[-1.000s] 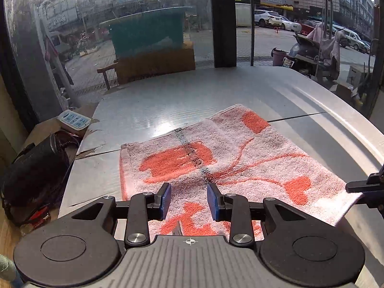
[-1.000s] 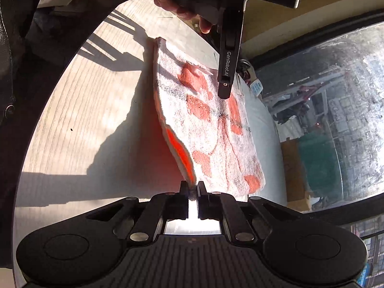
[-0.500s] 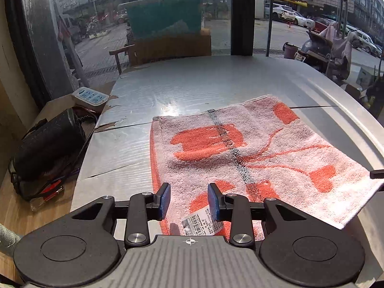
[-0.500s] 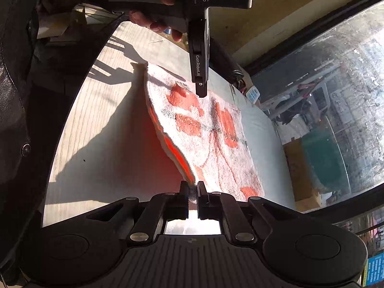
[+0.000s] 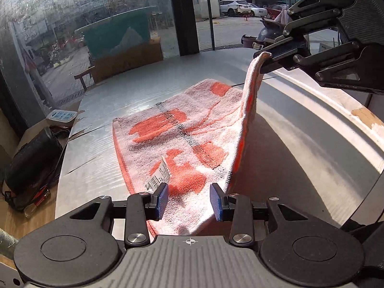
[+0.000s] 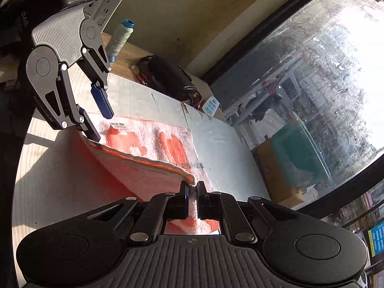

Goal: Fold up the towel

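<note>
**A:** Two grippers in frame, status? Start with the right.

**B:** Right gripper [image 6: 191, 186] is clamped on one corner of the towel [image 5: 182, 141]. Left wrist view shows that corner lifted clear of the table [image 5: 300, 129], with the cloth hanging off the pads in a steep curve.

**A:** Left?

**B:** Left gripper [image 5: 189, 199] has its jaws apart, and they have just been widening. The near towel edge sits between the blue pads [image 5: 161, 200]; neither pad is pressing it. In the right wrist view the lower finger looks to touch the near edge, can't confirm.

**A:** Rest of the towel?

**B:** Pink with orange patches, far half flat on the pale table. Right-hand side is peeled up toward the clamped corner, orange underside visible. White barcode tag [image 5: 159, 176] lies on top, just beside the left pad.

**A:** Clutter?

**B:** Black bag [image 5: 31, 153] and a power strip [image 5: 61, 116] off the table's left edge, well apart from the towel. Thread spool [image 6: 119, 40] stands on the wooden ledge behind the left gripper. Window [image 5: 84, 24] beyond the table, street outside.
</note>
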Action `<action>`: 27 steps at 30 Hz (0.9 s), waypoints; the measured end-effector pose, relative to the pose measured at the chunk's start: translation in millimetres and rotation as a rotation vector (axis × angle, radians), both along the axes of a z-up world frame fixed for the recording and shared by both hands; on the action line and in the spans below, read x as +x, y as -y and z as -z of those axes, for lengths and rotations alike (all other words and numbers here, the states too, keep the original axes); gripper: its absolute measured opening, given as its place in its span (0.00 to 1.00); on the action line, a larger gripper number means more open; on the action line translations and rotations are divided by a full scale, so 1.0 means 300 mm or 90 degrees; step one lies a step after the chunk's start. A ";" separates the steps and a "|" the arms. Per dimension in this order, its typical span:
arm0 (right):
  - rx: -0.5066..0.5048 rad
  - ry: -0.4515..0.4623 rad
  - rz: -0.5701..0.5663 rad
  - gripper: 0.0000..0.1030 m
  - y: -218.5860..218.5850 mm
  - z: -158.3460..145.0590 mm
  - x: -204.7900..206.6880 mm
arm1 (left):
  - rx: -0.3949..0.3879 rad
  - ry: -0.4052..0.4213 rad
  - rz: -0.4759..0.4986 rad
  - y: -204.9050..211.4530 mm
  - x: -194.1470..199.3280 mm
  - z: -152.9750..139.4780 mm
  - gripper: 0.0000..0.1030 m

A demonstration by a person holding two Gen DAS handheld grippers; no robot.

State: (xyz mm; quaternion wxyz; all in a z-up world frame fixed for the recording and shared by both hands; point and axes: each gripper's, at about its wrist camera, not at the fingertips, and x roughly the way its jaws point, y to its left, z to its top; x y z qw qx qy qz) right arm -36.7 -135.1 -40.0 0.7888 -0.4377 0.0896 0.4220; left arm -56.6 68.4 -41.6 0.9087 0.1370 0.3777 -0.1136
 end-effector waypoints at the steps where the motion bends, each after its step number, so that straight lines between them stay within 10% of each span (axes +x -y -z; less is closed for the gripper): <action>1: 0.009 -0.006 0.009 0.06 -0.004 -0.013 0.009 | -0.004 0.000 0.003 -0.002 -0.002 0.001 0.38; 14: 0.046 -0.042 0.087 0.06 -0.098 -0.095 0.130 | -0.085 0.006 0.108 0.052 -0.020 -0.036 0.41; 20: 0.057 -0.055 0.131 0.06 -0.045 -0.090 0.143 | 0.027 -0.017 0.084 0.144 0.026 0.053 0.42; 27: 0.073 -0.087 0.220 0.06 0.128 -0.085 0.072 | 0.020 -0.025 0.119 0.177 0.070 0.070 0.41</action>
